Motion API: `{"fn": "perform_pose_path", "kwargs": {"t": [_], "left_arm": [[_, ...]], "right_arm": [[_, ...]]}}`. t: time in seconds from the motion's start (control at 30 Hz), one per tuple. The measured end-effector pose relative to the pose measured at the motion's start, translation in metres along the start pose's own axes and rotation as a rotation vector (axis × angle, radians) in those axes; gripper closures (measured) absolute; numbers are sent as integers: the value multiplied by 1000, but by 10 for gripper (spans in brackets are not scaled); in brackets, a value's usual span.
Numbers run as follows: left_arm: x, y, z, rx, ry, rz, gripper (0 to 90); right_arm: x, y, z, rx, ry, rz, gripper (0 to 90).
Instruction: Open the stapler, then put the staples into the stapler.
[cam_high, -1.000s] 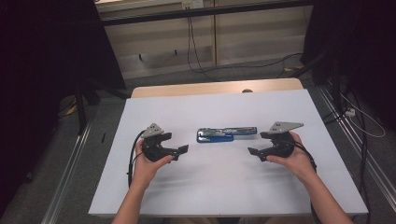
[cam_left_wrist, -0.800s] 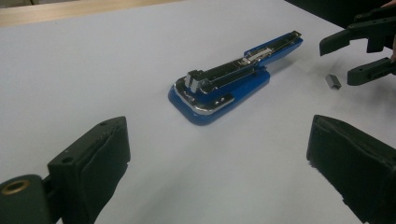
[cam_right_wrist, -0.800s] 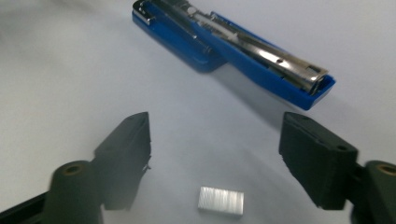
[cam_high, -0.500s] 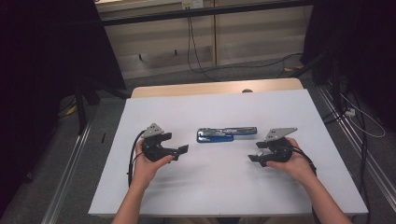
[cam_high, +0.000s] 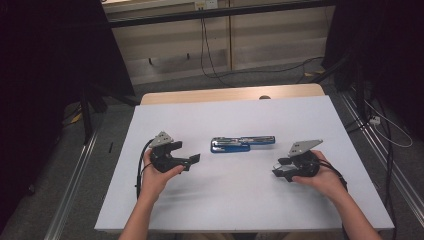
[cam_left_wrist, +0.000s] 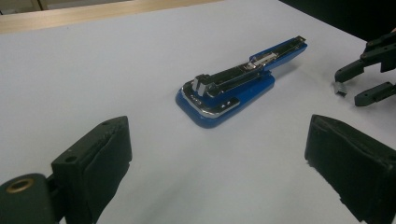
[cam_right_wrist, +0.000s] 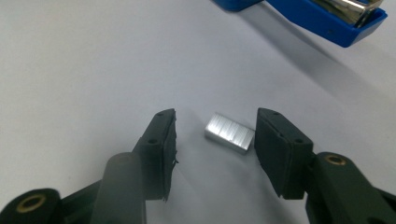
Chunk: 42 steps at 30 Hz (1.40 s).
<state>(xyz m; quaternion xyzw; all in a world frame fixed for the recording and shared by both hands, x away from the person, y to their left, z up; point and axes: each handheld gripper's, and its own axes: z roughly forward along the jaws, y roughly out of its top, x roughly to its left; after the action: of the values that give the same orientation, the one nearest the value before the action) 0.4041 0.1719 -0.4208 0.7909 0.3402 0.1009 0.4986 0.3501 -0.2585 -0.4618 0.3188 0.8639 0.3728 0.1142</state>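
Observation:
A blue stapler lies swung open on the white table, its far end also at the top of the right gripper view. A small silver strip of staples lies on the table to its right. My right gripper straddles the strip. Its jaws have just been closing, the right pad close to the strip's end and a gap left at the other pad. My left gripper rests left of the stapler, open wide with nothing between its jaws.
A bare wooden strip borders the table's far edge. Beyond it are a grey floor with cables and dark stands on both sides. Metal rails run along the table's left and right.
My right gripper has shifted slightly toward the near edge and tipped down onto the table. Its jaws have narrowed. My left gripper and the stapler have stayed put.

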Motion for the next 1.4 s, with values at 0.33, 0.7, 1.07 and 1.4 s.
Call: {"fn": "perform_pose_path", "kwargs": {"t": [0.33,0.7,1.07,1.4], "left_arm": [[0,0,1,7,2,5,76],[1,-1,1,10,4,7,76],[2,1,-1,3,8,4,77],[4,2,-6,-3,17,5,77]], "right_arm": [[5,-2,-6,19,-9,-57,614],[3,0,-1,6,23,-24,723],[1,-1,1,-16,20,5,794],[3,2,-2,-23,20,-3,795]]}}
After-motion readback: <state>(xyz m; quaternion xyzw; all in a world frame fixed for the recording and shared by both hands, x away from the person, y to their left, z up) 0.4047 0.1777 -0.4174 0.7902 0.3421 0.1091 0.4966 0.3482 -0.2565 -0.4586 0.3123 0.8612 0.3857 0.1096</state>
